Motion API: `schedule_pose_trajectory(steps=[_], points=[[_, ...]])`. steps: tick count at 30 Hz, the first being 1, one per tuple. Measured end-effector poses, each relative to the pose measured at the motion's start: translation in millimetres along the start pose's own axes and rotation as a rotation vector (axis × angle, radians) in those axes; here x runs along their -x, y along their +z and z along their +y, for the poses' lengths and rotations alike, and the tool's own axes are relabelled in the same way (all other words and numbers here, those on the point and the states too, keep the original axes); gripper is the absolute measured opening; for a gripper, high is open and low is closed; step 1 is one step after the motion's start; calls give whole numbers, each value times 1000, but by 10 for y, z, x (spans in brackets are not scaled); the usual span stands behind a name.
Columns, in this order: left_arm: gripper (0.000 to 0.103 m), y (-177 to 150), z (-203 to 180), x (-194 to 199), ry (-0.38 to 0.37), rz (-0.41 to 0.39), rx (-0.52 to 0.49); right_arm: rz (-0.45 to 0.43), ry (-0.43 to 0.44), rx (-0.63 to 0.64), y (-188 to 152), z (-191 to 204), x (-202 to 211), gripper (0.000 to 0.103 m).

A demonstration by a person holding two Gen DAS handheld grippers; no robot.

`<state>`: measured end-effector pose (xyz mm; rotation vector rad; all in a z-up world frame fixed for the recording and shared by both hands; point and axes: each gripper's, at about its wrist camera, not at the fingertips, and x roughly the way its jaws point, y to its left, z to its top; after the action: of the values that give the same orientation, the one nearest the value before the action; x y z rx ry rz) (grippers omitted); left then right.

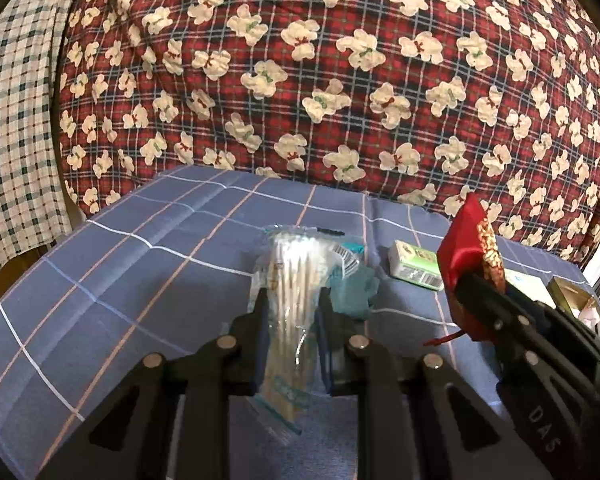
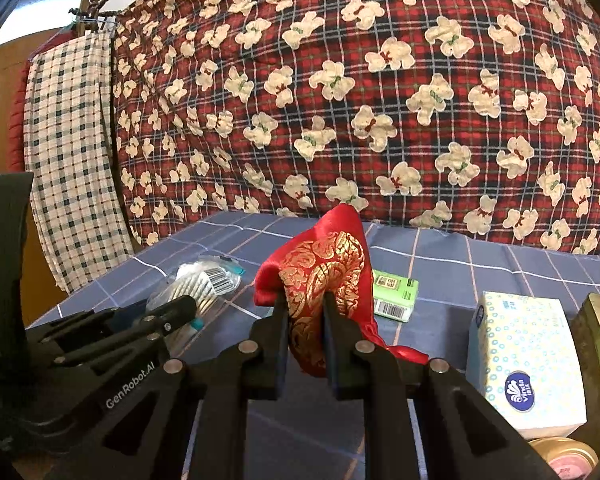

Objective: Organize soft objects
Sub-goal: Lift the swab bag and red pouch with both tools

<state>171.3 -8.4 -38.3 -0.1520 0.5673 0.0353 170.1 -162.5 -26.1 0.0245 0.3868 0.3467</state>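
Red and gold, the pouch (image 2: 324, 288) sits pinched in my right gripper (image 2: 306, 312) above the blue checked cloth (image 2: 480, 268). My left gripper (image 1: 291, 304) clamps a clear bag of cotton swabs (image 1: 292, 276), with the green packet (image 1: 414, 265) lying just beyond.

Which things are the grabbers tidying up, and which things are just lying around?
Being tidied:
- bag of cotton swabs, held in the left gripper
- red pouch, held in the right gripper

Just lying around:
- green packet
- tissue box
- teal cloth
- blue checked cloth underneath
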Motion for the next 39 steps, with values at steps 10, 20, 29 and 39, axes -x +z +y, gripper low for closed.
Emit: schedule_pose_trajectory(steps=[10, 20, 29, 39], points=[[19, -9, -107, 205, 38, -113, -53, -63, 23, 7, -18, -7, 162, 17], [19, -16, -132, 308, 60, -172, -71, -125, 22, 54, -66, 44, 358, 17], [19, -44, -162, 390, 73, -219, -83, -137, 36, 51, -106, -35, 470, 17], [19, -136, -295, 568, 52, -266, -96, -149, 34, 35, -141, -114, 579, 17]])
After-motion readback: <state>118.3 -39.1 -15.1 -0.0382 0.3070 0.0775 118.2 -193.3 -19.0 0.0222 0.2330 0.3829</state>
